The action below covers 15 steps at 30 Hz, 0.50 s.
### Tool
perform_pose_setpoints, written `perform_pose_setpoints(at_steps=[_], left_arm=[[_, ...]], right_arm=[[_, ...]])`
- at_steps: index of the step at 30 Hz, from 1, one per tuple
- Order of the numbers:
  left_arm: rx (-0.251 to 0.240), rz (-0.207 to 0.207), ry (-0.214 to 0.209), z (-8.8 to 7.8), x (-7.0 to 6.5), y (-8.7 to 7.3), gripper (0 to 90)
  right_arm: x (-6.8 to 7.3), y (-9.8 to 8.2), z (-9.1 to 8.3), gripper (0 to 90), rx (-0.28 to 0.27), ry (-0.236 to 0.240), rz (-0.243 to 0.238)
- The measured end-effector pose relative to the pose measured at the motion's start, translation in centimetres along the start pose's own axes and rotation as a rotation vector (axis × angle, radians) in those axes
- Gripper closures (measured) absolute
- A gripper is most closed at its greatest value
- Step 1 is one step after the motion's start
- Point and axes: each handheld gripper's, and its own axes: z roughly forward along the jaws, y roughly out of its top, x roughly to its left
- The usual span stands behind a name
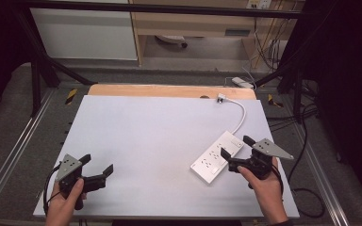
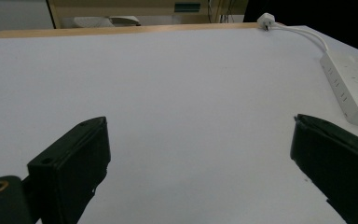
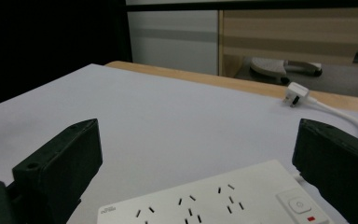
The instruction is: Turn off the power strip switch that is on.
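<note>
A white power strip point(image 1: 217, 157) lies at the right of the white table top point(image 1: 160, 136), with its white cable point(image 1: 240, 115) curving back to a plug point(image 1: 221, 98) at the far edge. My right gripper point(image 1: 235, 148) stands open just at the strip's near right end, jaws either side of it; its own view looks over the strip point(image 3: 223, 198), its switch point(image 3: 299, 205) and the plug point(image 3: 294, 95). My left gripper point(image 1: 96, 164) is open at the near left, nothing between its jaws; the strip point(image 2: 354, 86) lies off to its right.
A strip of bare wood point(image 1: 169, 90) runs along the table's far edge. Black frame bars point(image 1: 37, 70) and loose cables point(image 1: 306, 117) surround the table. A wooden cabinet point(image 1: 193, 23) stands behind.
</note>
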Motion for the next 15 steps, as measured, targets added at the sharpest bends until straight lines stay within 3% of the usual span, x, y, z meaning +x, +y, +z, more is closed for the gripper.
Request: perform_pose_setpoints(at_steps=[5, 15], left_arm=[[0.000, -0.001, 0.000, 0.0, 0.0, 0.0, 4.8], [0.000, -0.001, -0.001, 0.0, 0.0, 0.0, 4.8]], right_arm=[[-0.1, 0.2, -0.9, 1.6, -0.040, 0.005, -0.020], [-1.6, -0.2, -3.0, 3.2, -0.086, -0.034, -0.041]])
